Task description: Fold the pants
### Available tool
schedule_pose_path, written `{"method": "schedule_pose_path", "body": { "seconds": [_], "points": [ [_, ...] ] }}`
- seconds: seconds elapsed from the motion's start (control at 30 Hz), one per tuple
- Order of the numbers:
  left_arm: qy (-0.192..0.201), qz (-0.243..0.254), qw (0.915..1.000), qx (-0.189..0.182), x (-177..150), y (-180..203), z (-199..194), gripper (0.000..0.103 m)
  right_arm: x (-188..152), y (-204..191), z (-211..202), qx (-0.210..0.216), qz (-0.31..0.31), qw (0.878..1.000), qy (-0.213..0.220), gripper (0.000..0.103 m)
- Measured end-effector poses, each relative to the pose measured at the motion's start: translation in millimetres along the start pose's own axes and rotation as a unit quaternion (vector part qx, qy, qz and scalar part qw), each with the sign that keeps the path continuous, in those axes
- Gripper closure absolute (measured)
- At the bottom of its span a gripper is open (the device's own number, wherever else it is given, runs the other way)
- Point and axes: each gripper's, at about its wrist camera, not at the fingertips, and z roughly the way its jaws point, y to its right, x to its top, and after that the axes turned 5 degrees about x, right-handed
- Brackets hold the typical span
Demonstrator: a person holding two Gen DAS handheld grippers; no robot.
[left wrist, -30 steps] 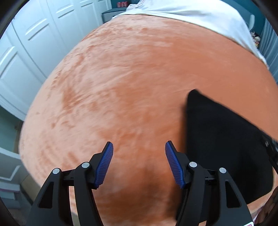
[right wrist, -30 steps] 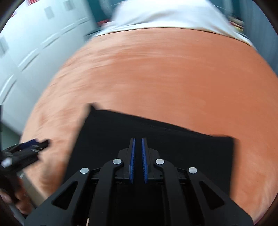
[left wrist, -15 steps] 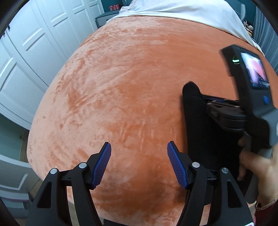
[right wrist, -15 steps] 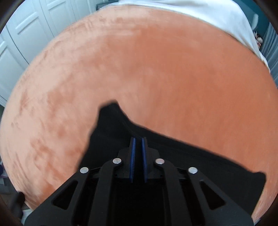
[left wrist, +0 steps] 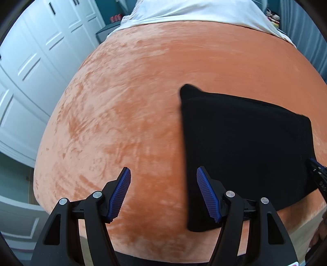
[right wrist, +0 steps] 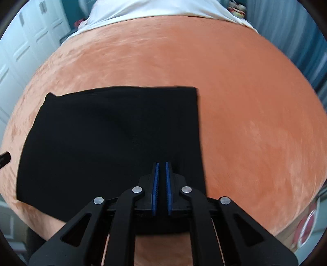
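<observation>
The black pants (left wrist: 245,147) lie folded into a flat rectangle on the orange blanket (left wrist: 132,106). They also show in the right wrist view (right wrist: 110,139). My left gripper (left wrist: 162,180) is open and empty, hovering over the blanket just left of the pants' left edge. My right gripper (right wrist: 161,169) has its blue pads nearly together with a thin gap and nothing between them; it sits over the near right part of the pants. Its tip (left wrist: 316,171) shows at the right edge of the left wrist view.
The orange blanket (right wrist: 255,114) covers a bed; a white sheet (left wrist: 194,10) lies at its far end. White cupboard doors (left wrist: 36,61) stand to the left. A curtain (right wrist: 286,24) hangs at the far right. The bed's near edge is right below both grippers.
The right gripper has drawn back from over the pants' left part to their near right side. The pants now lie flat and squared. The left gripper has stayed open, shifting slightly.
</observation>
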Motion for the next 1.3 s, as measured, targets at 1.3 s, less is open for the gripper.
{"method": "schedule_pose_path", "body": {
  "seconds": [1.3],
  "points": [
    [0.040,0.063,0.9972,-0.003,-26.3,87.9,-49.3,0.034,-29.5,-1.9,-68.0,0.040,0.005,0.998,0.056,0.093]
  ]
}}
